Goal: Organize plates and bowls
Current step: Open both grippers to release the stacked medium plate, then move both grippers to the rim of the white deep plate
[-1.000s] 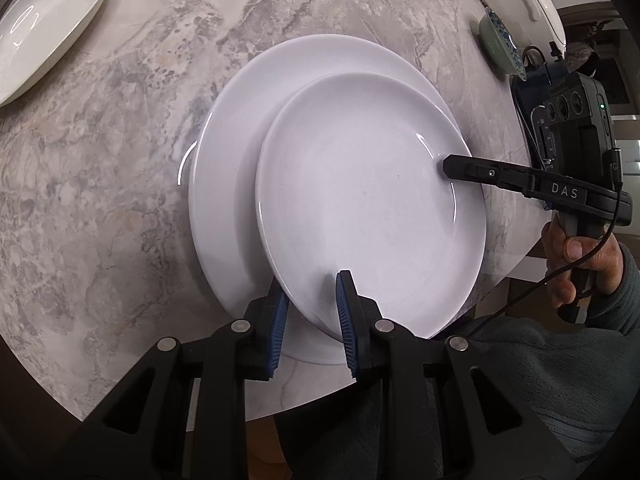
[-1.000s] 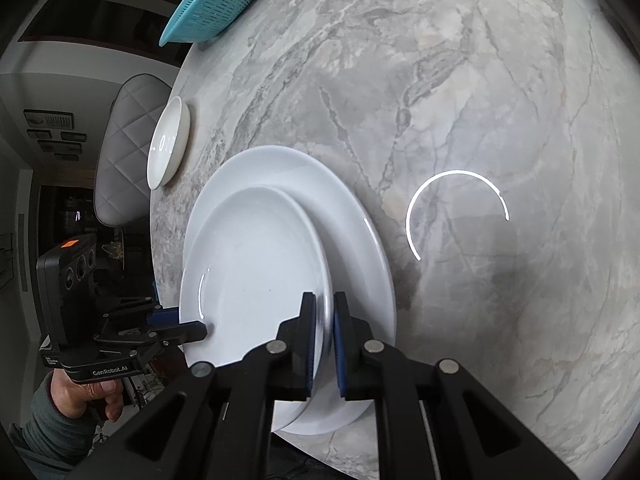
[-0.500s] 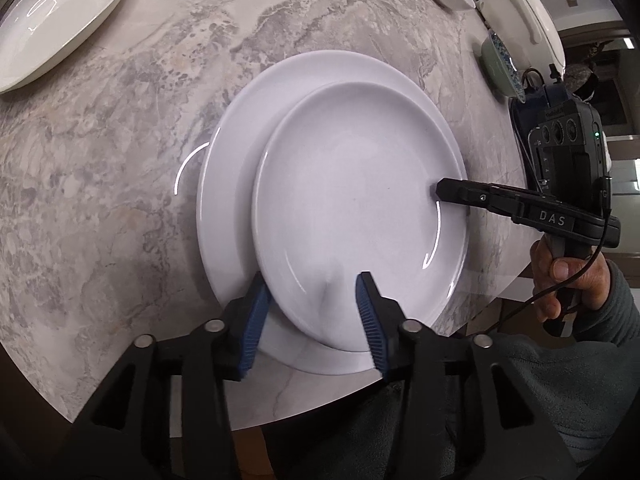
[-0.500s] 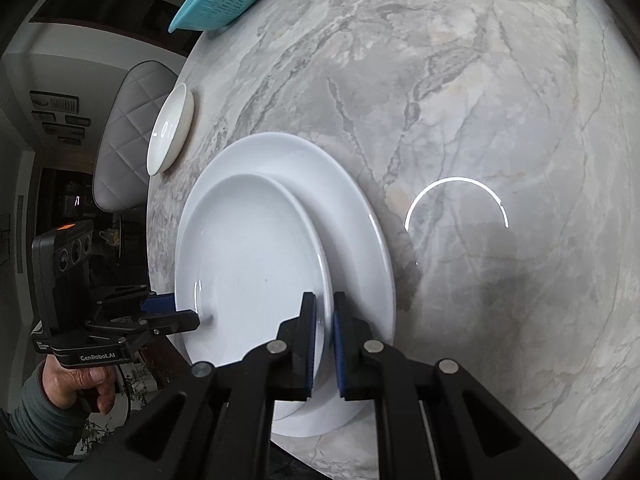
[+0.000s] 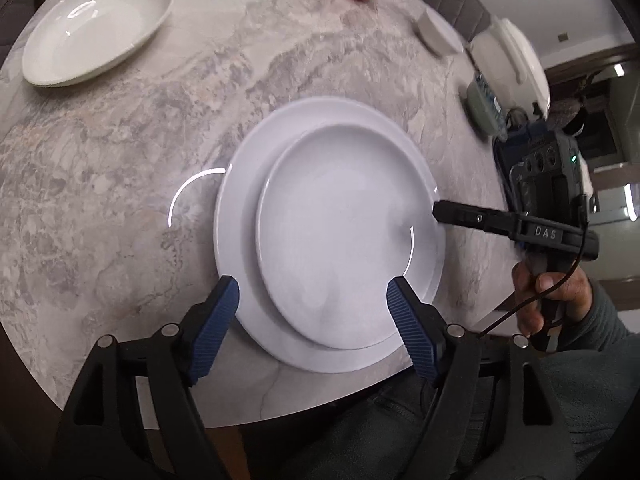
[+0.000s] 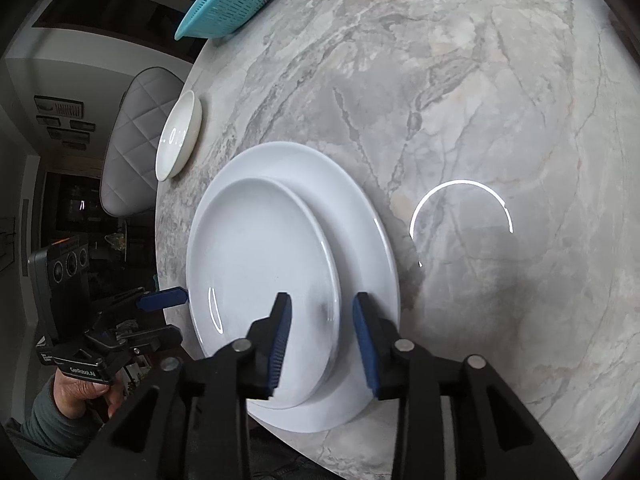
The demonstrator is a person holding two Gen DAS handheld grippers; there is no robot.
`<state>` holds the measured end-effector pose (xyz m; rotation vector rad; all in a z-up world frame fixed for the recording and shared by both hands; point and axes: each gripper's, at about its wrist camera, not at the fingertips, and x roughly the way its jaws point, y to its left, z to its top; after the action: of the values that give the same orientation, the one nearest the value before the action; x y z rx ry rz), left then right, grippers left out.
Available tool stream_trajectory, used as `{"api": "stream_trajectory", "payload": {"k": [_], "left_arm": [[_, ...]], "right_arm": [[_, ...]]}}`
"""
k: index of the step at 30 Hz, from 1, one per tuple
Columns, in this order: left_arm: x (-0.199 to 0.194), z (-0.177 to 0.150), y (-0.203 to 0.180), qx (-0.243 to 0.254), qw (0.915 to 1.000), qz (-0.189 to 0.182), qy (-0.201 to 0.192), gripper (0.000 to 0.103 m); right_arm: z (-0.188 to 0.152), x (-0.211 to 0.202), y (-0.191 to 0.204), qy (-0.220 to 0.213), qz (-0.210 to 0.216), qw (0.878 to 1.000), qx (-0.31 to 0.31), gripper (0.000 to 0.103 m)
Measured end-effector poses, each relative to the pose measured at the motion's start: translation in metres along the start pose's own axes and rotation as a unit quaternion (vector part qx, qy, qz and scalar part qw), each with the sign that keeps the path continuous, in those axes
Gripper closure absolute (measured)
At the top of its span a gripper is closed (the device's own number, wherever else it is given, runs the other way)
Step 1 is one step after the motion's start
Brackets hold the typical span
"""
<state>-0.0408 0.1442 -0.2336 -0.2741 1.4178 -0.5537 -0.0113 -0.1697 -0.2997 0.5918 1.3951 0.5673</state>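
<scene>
Both views are evenly and fairly brightly lit from overhead. A ring-shaped lamp mirrors as a thin white arc on the glossy marble table (image 5: 120, 140), left of the large plate (image 5: 240, 208), and as short bright streaks on the small plate (image 6: 256, 272). Soft grey shadows lie on the marble to the right of the plates. Fisheye bending curves the table edge, corners fall black, and the far right objects smear slightly. The room beyond is dim.

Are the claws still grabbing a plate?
No. Both the left claw and right claw are opening; the small plate rests free on the big plate.
</scene>
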Motion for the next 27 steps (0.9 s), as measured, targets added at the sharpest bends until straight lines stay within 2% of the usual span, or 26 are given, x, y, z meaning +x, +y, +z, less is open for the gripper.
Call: {"api": "stream_trajectory", "payload": {"k": [1,2,3,4,6,7,9,11,16,22,27], "left_arm": [[-0.013,-0.001,0.005,-0.012,0.9992,-0.016,-0.034,0.025],[-0.024,-0.002,0.011,-0.026,0.9970,-0.034,-0.065,0.018],[-0.036,-0.003,0.018,-0.042,0.9935,-0.049,-0.093,0.015],[-0.046,-0.003,0.026,-0.060,0.9891,-0.060,-0.120,0.009],[-0.059,-0.004,0.045,-0.104,0.9767,-0.100,-0.159,0.005],[-0.065,-0.006,0.056,-0.129,0.9691,-0.110,-0.179,0.001],[-0.076,-0.007,0.076,-0.168,0.9574,-0.104,-0.210,0.000],[-0.089,-0.002,0.091,-0.180,0.9524,-0.084,-0.231,0.000],[-0.117,0.022,0.114,-0.165,0.9532,-0.029,-0.252,0.000],[-0.140,0.064,0.148,-0.146,0.9501,-0.007,-0.276,0.000],[-0.139,0.102,0.176,-0.130,0.9580,0.005,-0.256,0.000]], "right_arm": [[0.000,-0.006,-0.001,-0.010,0.008,1.000,0.003,0.048],[0.000,-0.014,-0.001,-0.028,0.021,0.999,0.006,0.043],[0.000,-0.023,-0.001,-0.054,0.037,0.998,0.009,0.032],[0.001,-0.031,-0.002,-0.080,0.053,0.995,0.015,0.015],[0.005,-0.044,-0.004,-0.120,0.084,0.989,0.034,0.000],[0.009,-0.047,-0.005,-0.131,0.102,0.985,0.042,0.000],[0.020,-0.049,-0.005,-0.137,0.132,0.980,0.057,0.000],[0.031,-0.051,0.003,-0.148,0.151,0.976,0.058,0.000],[0.066,-0.055,0.042,-0.177,0.172,0.969,0.011,0.000],[0.112,-0.032,0.092,-0.171,0.181,0.968,-0.021,0.000],[0.138,-0.002,0.118,-0.151,0.177,0.972,-0.033,0.000]]}}
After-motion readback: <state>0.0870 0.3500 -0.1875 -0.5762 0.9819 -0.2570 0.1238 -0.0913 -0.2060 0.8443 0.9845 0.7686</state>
